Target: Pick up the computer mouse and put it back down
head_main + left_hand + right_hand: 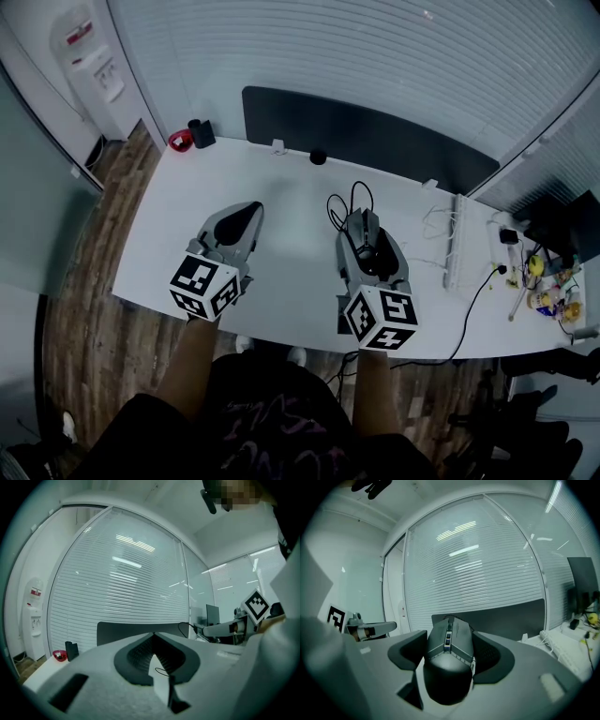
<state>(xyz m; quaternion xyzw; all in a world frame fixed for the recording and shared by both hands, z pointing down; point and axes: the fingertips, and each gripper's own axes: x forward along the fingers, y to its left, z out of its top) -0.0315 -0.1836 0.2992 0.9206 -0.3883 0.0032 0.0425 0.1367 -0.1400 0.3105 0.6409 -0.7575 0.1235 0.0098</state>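
Where the head view looks down, a wall of closed white blinds runs behind a white desk, and a dark partition panel stands along the desk's far edge. A white water dispenser stands on the wood floor beyond the desk's far left corner. The right gripper is over the desk right of centre, its jaws standing wide and clamped on the sides of the black computer mouse. In the right gripper view the mouse fills the gap between the dark pads, wheel uppermost, nose pointing toward the partition. The left gripper is well apart to the left over bare desk; in the left gripper view its jaws meet at the tips, with nothing between them. A white keyboard lies near the desk's right end. The mouse cable loops just beyond the mouse's nose. A black cup and a small red object sit together at the far left corner.
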